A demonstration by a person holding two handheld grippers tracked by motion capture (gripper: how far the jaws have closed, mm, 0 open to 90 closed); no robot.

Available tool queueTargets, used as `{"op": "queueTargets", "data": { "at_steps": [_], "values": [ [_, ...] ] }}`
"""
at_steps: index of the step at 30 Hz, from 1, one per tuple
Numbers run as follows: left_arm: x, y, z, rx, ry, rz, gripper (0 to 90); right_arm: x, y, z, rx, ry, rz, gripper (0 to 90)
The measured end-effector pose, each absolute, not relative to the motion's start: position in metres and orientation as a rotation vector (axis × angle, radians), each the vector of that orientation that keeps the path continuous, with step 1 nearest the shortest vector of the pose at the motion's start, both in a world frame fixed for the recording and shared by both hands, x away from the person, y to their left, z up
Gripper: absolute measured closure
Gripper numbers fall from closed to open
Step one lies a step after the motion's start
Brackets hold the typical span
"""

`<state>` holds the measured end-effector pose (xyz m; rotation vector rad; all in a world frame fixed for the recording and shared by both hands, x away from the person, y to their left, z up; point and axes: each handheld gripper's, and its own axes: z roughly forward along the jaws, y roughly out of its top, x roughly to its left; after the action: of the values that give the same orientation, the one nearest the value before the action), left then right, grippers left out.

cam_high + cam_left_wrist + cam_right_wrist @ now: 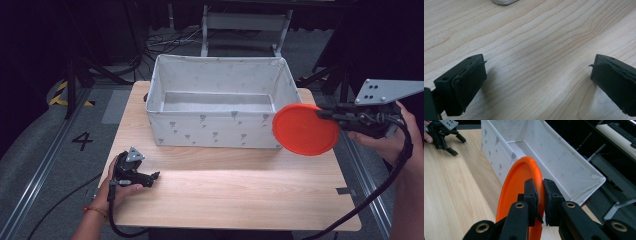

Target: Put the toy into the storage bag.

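Orange round plastic plate (305, 129) hangs clamped in my right gripper (327, 115) beside the white fabric bin (215, 131); my left gripper (154, 177) rests with its jaws apart on the wooden table (235, 195).

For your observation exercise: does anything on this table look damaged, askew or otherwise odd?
The pads on the left gripper look frayed, their edges peeling from the open jaws. The white fabric bin stands square on the table, and the orange plate looks intact.

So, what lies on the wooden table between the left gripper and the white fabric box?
Nothing: in the high view, bare wooden table separates the left gripper from the white fabric box.
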<state>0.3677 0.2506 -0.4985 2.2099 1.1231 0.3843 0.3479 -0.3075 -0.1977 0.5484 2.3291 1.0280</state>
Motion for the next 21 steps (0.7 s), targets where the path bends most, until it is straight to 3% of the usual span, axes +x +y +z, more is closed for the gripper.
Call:
{"op": "queueTargets", "data": {
  "at_steps": [21],
  "values": [
    [0.368,0.251,-0.499,2.21,1.122,0.384,0.5,0.418,-0.276,-0.163,0.561,2.315,0.984,82.2]
  ]
}}
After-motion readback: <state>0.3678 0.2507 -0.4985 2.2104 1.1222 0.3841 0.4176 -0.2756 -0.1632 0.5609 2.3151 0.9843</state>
